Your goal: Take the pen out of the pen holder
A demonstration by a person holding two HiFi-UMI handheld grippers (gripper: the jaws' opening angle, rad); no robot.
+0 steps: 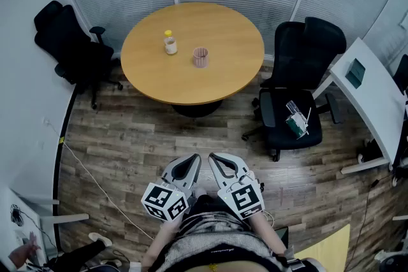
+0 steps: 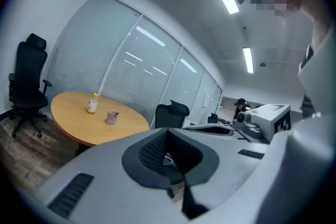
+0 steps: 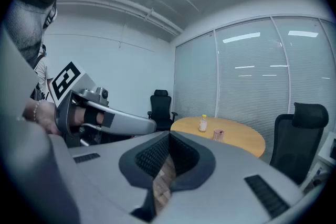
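Left tongs (image 1: pixel 189 162): held low, close to the person's body, well apart from the worktop; in the left gripper view (image 2: pixel 168 139) the tips meet and nothing is clamped between them.
Right tongs (image 1: pixel 220 162): just beside the left pair; in the right gripper view (image 3: pixel 169 136) the tips are together and hold nothing, with wood-plank floor (image 1: pixel 140 137) showing through the gap behind them.
Pink ribbed cup-shaped pen holder (image 1: pixel 201 57): upright near the middle of the round light-wood worktop (image 1: pixel 191 83).
Pen: too small to make out in any view.
Small clear bottle with a yellow cap (image 1: pixel 169 42): upright, near the pen holder, not touching it.
Writing: the bottle's label is too small to read; the tongs' cubes carry only black-and-white square markers.
Black office chairs: one at the worktop's left (image 1: pixel 70 41), one at its right (image 1: pixel 303 73).
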